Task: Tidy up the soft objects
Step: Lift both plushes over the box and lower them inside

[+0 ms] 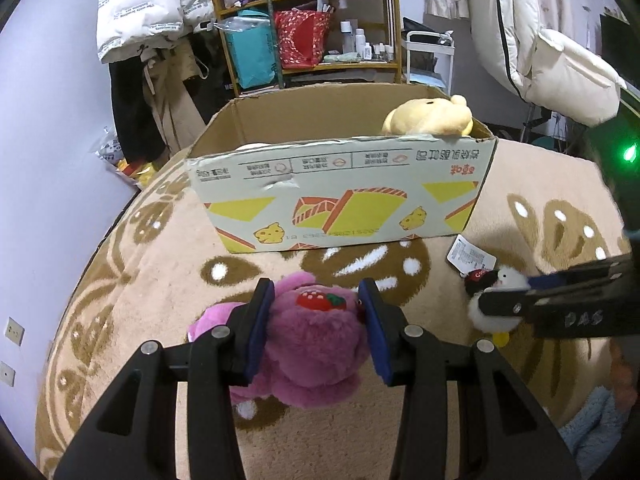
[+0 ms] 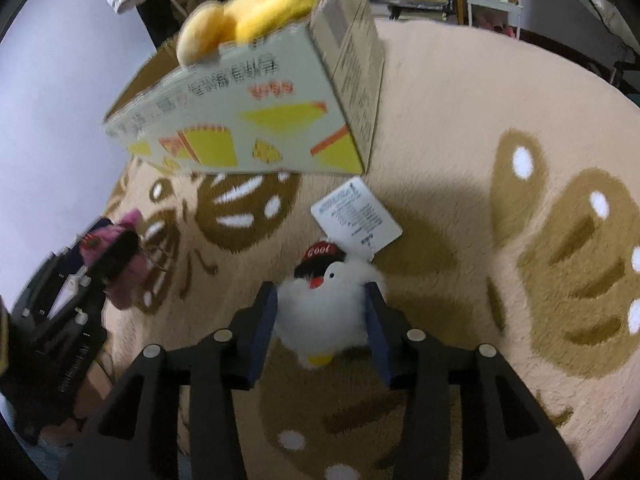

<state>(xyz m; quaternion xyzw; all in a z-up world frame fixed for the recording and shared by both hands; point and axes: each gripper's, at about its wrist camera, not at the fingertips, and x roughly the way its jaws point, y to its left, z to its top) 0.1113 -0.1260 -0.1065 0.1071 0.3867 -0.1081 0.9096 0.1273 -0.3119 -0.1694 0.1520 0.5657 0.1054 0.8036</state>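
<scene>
My left gripper (image 1: 318, 294) is shut on a purple plush toy (image 1: 312, 352) with a red strawberry patch, held just over the rug in front of the cardboard box (image 1: 340, 196). My right gripper (image 2: 322, 294) is shut on a small white plush bird (image 2: 324, 316) with a black "Cool" cap and a white paper tag (image 2: 356, 216). The bird also shows in the left wrist view (image 1: 496, 300), the purple toy in the right wrist view (image 2: 120, 256). A yellow plush toy (image 1: 430, 118) leans over the box's right rim.
The box stands on a round beige rug (image 1: 140, 280) with brown leaf patterns. Behind it are a yellow shelf rack (image 1: 312, 24) with bags and bottles, hanging white jackets (image 1: 152, 4), and a white cart (image 1: 430, 56). A lilac wall (image 1: 48, 140) is at left.
</scene>
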